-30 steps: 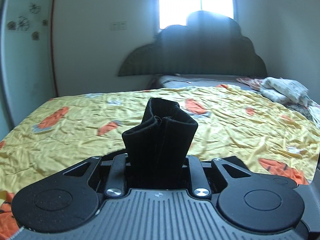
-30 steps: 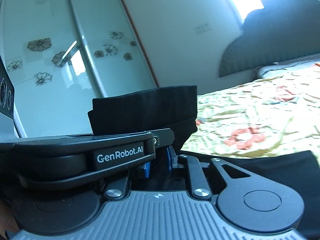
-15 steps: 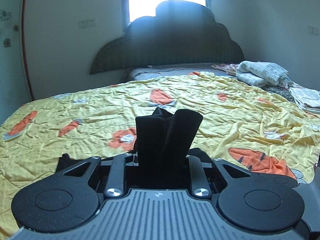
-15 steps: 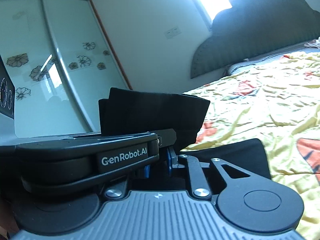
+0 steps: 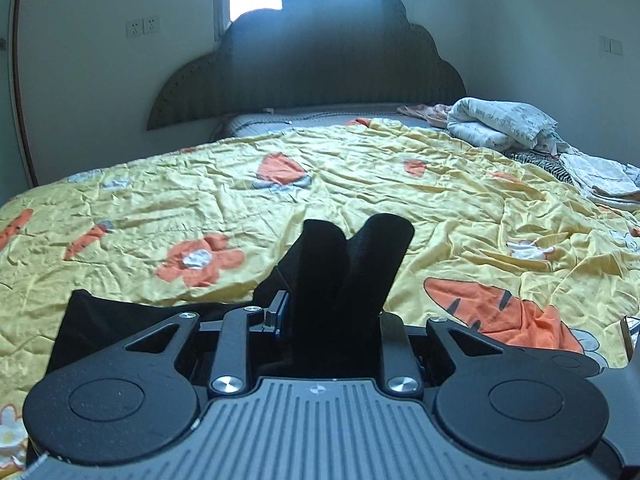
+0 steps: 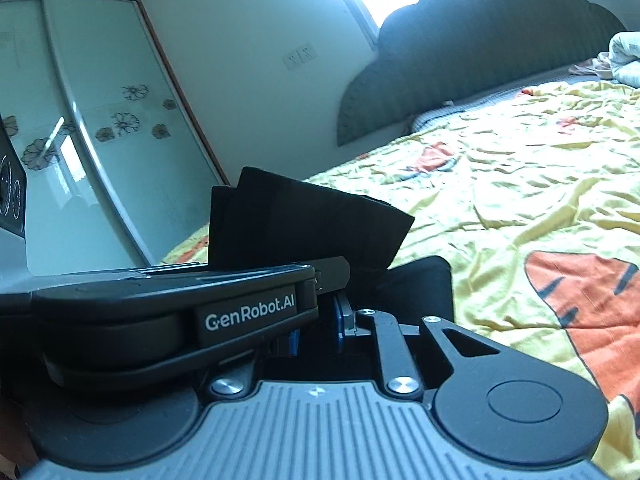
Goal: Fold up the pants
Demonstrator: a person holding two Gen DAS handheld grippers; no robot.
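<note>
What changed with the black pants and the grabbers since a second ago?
Both grippers swung right and dipped toward the yellow bedspread: more bed and less wall and wardrobe show now. More of the black pants lies spread on the bed below. Unchanged: the left gripper and right gripper stay shut on the pants.

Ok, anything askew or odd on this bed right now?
Nothing damaged or spilled. The black pants are bunched in the left hand-held gripper, and the yellow bedspread is wrinkled; loose bedding sits piled by the headboard.
</note>
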